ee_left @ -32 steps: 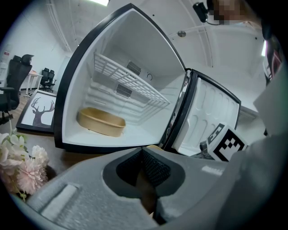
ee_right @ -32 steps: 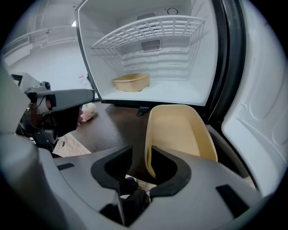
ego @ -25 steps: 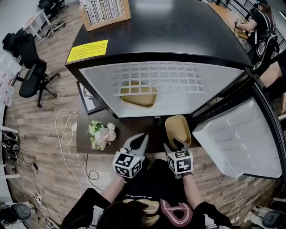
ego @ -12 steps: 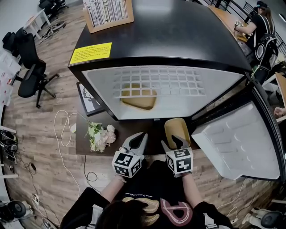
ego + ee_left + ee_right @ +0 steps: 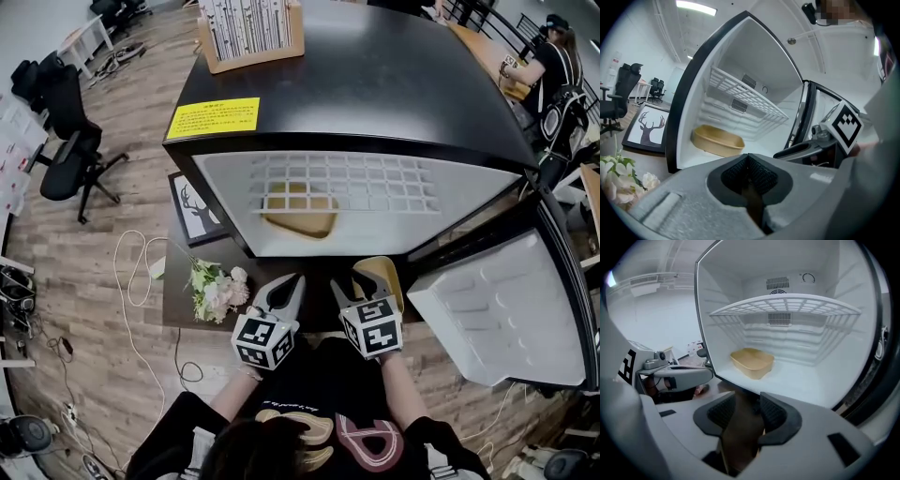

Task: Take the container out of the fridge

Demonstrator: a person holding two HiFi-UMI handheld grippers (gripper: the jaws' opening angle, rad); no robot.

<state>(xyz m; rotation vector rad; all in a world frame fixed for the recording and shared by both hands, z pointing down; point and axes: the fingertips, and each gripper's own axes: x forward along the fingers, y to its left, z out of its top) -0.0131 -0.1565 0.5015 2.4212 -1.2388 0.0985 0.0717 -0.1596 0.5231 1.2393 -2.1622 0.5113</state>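
Found a black compact fridge (image 5: 375, 84) with a white interior standing open on a dark brown tabletop (image 5: 319, 272), its white-lined door (image 5: 497, 309) swung out to the right. Noted a white wire shelf (image 5: 347, 183) across the cavity. Located a tan shallow container (image 5: 298, 217) on the fridge floor under that shelf, left of centre, touched by neither gripper. Located a second tan container (image 5: 392, 281) outside, on the tabletop just before the opening, close beside the right gripper (image 5: 349, 281) and partly hidden by it.

Saw both forearms bent in close before the torso, marker cubes uppermost, grippers side by side and aimed at the fridge mouth. Read the right gripper as tilted downward, fingers spread apart though just now closing somewhat, only bare tabletop between them. Read the left gripper (image 5: 289, 281) as nearly level, fingers clenched tip to tip on nothing. Recorded a small bunch of pale flowers (image 5: 216, 286) at the tabletop's left end.
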